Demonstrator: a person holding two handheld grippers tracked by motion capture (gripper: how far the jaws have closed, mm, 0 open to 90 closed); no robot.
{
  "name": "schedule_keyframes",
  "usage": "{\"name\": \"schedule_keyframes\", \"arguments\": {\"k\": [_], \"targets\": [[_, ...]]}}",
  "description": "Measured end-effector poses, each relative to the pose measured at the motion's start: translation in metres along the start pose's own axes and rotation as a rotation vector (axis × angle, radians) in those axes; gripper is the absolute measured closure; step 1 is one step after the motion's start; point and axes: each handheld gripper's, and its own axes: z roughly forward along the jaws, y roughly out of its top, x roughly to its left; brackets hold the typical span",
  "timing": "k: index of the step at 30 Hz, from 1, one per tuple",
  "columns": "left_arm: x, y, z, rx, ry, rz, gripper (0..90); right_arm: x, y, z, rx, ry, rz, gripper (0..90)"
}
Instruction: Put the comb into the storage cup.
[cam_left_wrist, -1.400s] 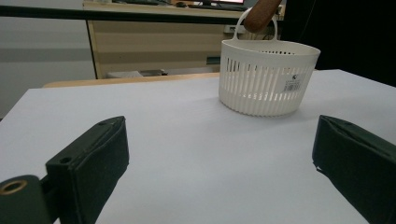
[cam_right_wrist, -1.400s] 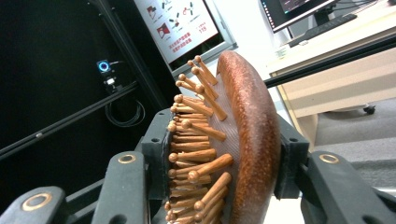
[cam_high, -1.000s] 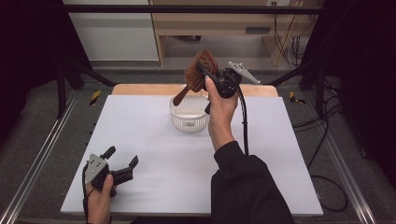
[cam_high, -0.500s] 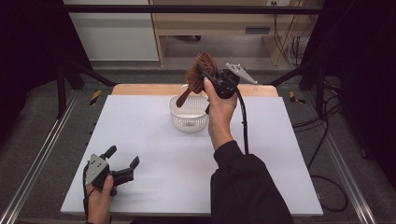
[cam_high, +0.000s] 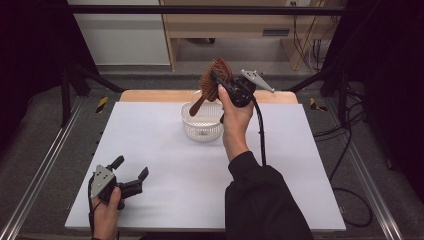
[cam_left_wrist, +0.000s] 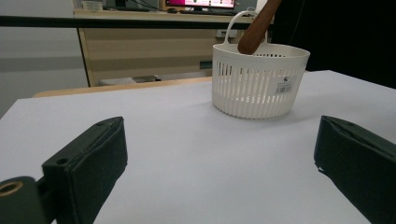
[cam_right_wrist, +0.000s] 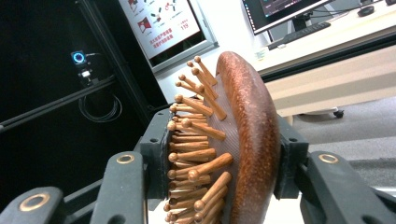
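Now the right gripper (cam_high: 218, 80) clamps a brown wooden hairbrush (cam_high: 212, 80) above the white slotted plastic basket (cam_high: 202, 122). The left gripper (cam_high: 131, 173) rests wide open and empty on the white table (cam_high: 165, 165).

hidden: basket (cam_high: 202, 121) inside | cut off: hairbrush (cam_left_wrist: 258, 25) head

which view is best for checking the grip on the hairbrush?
Right gripper view: the hairbrush head sits clamped between both pads, bristles on one side, wooden back on the other. High view shows the whole brush held above the basket. Left gripper view catches the handle tip.
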Motion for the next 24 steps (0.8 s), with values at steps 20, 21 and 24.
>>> {"name": "schedule_keyframes", "arguments": {"k": [20, 21, 24], "targets": [[0.000, 0.000, 0.000, 0.006, -0.007, 0.002, 2.8, -0.008, -0.016, 0.003, 0.020, -0.013, 0.016, 50.9], [0.000, 0.000, 0.000, 0.007, -0.007, 0.003, 2.8, -0.009, -0.017, 0.003, 0.022, -0.015, 0.017, 50.9], [0.000, 0.000, 0.000, 0.007, -0.007, 0.003, 2.8, -0.011, -0.020, 0.003, 0.027, -0.018, 0.025, 50.9]]}}
